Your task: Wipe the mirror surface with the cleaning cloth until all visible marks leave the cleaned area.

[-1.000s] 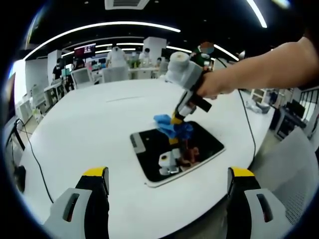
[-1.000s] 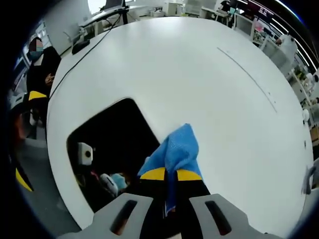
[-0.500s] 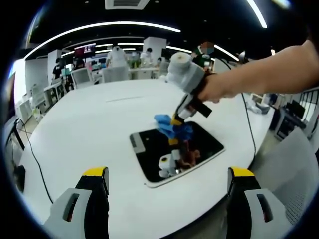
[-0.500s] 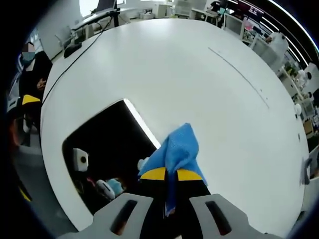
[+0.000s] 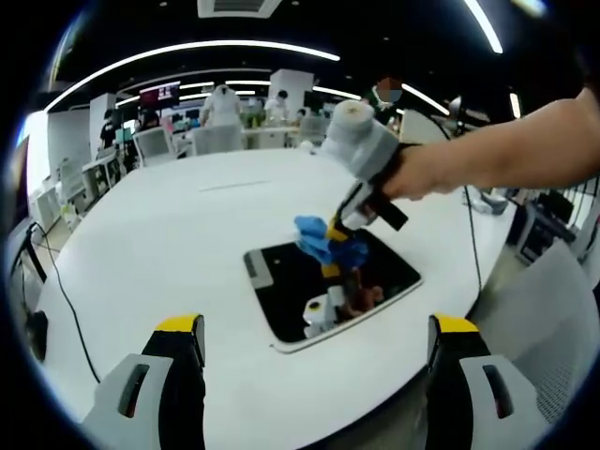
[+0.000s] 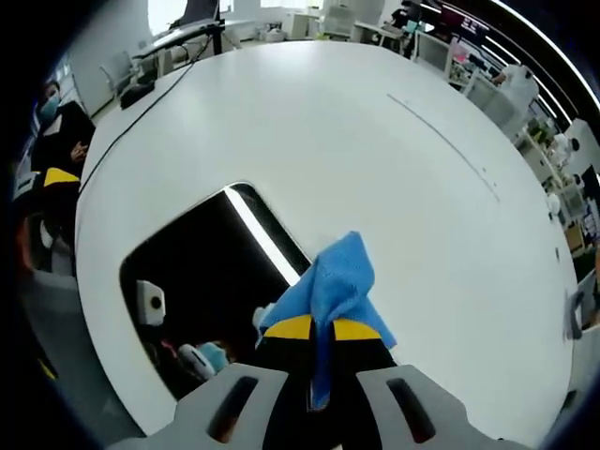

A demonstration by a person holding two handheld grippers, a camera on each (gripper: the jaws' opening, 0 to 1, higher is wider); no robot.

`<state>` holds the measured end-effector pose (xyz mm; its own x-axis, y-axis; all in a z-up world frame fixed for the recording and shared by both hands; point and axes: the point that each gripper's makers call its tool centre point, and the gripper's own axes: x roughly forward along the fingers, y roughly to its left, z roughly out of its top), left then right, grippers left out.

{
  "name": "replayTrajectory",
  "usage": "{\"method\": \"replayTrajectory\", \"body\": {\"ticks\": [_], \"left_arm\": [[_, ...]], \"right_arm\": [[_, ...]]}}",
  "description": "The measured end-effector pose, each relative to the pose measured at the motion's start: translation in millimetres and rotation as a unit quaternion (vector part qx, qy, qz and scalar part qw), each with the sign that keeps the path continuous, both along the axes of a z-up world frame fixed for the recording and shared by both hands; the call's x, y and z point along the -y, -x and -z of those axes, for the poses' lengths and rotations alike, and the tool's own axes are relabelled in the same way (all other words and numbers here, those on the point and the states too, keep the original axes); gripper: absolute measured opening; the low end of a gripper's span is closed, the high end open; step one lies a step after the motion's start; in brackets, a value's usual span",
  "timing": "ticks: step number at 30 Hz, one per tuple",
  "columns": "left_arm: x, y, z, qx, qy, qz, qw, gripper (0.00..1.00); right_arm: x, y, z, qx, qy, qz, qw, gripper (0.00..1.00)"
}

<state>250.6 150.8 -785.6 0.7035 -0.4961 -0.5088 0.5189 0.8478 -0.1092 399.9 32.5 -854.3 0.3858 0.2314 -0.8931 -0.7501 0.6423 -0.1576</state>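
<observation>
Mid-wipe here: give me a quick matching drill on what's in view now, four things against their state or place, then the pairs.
Things:
1. cleaning cloth
2. mirror
3. left gripper
4. right gripper

States or places:
A. jaws wide apart, holding nothing
B. lies flat on the white table, dark and reflective
C. blue, bunched up between two yellow-tipped jaws
D. shut, held over the mirror's edge

Pairs: 1-C, 2-B, 3-A, 4-D
</observation>
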Motion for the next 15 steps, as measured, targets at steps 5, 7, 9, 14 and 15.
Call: {"method": "replayTrajectory", "body": {"ticks": [5, 7, 9, 14, 15], "left_arm": [[-0.3, 0.2, 0.4, -0.001, 0.0, 0.0, 1.0, 0.99], [-0.7, 0.0, 0.3, 0.0, 0.0, -0.001, 1.0, 0.99], [-0.9, -0.1, 0.2, 0.0, 0.0, -0.002, 1.0, 0.99], [-1.2, -0.4, 0.4, 0.0, -0.001, -0.002, 1.0, 0.99], [-1.1, -0.5, 0.4, 0.0, -0.002, -0.002, 1.0, 0.99]], "right_arm": [[-0.2, -0.4, -0.1, 0.004, -0.005, 0.007, 0.9999, 0.0], [0.6, 0.6, 0.3, 0.004, -0.01, 0.012, 0.9999, 0.0], [1.8, 2.4, 0.4, 0.004, -0.019, 0.018, 0.9996, 0.0], [4.1, 8.0, 0.4, 0.003, -0.04, 0.028, 0.9988, 0.0], [3.8, 8.1, 0.6, 0.004, -0.041, 0.029, 0.9987, 0.0]]}}
